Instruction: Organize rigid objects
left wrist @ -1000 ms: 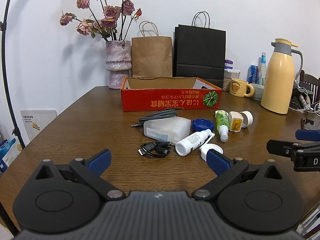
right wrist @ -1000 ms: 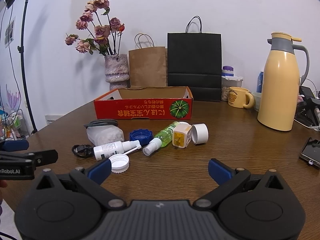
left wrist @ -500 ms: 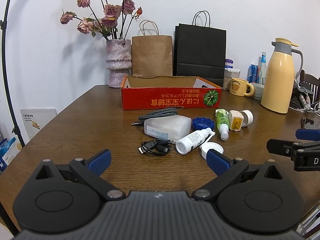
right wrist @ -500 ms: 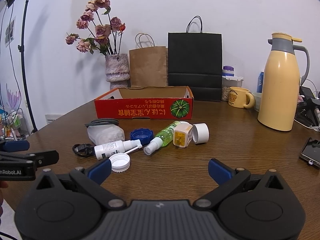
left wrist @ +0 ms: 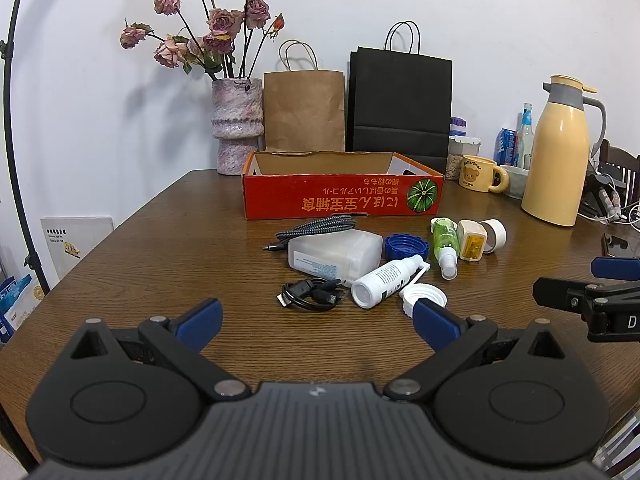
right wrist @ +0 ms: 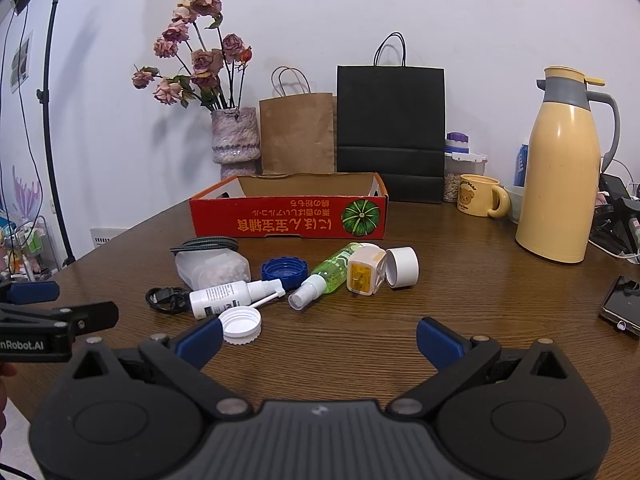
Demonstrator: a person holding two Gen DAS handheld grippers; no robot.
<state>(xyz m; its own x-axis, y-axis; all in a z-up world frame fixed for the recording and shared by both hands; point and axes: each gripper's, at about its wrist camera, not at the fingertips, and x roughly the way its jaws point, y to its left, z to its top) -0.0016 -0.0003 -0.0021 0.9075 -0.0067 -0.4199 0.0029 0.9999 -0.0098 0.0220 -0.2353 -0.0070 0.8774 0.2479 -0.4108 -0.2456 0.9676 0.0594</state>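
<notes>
A red cardboard box [left wrist: 342, 200] [right wrist: 288, 218] stands open-topped mid-table. In front of it lie a translucent plastic container [left wrist: 334, 254], a braided cable [left wrist: 316, 228], a black cable coil [left wrist: 310, 294], a white spray bottle [left wrist: 386, 282] [right wrist: 228, 298], a white cap [right wrist: 240, 325], a blue cap [right wrist: 285, 272], a green spray bottle [right wrist: 328, 274], a cream cube plug [right wrist: 365, 272] and a white cup-shaped cap [right wrist: 402, 267]. My left gripper [left wrist: 316, 320] is open, near side of the pile. My right gripper [right wrist: 318, 338] is open too, with nothing between its fingers.
A vase of dried roses [left wrist: 238, 128], a brown paper bag [left wrist: 304, 110] and a black paper bag [left wrist: 400, 104] stand behind the box. At the right are a yellow thermos jug [right wrist: 560, 184], a bear mug [right wrist: 476, 196] and a phone [right wrist: 622, 308].
Both views have shifted very slightly; the objects on the table lie as before and both grippers stay open.
</notes>
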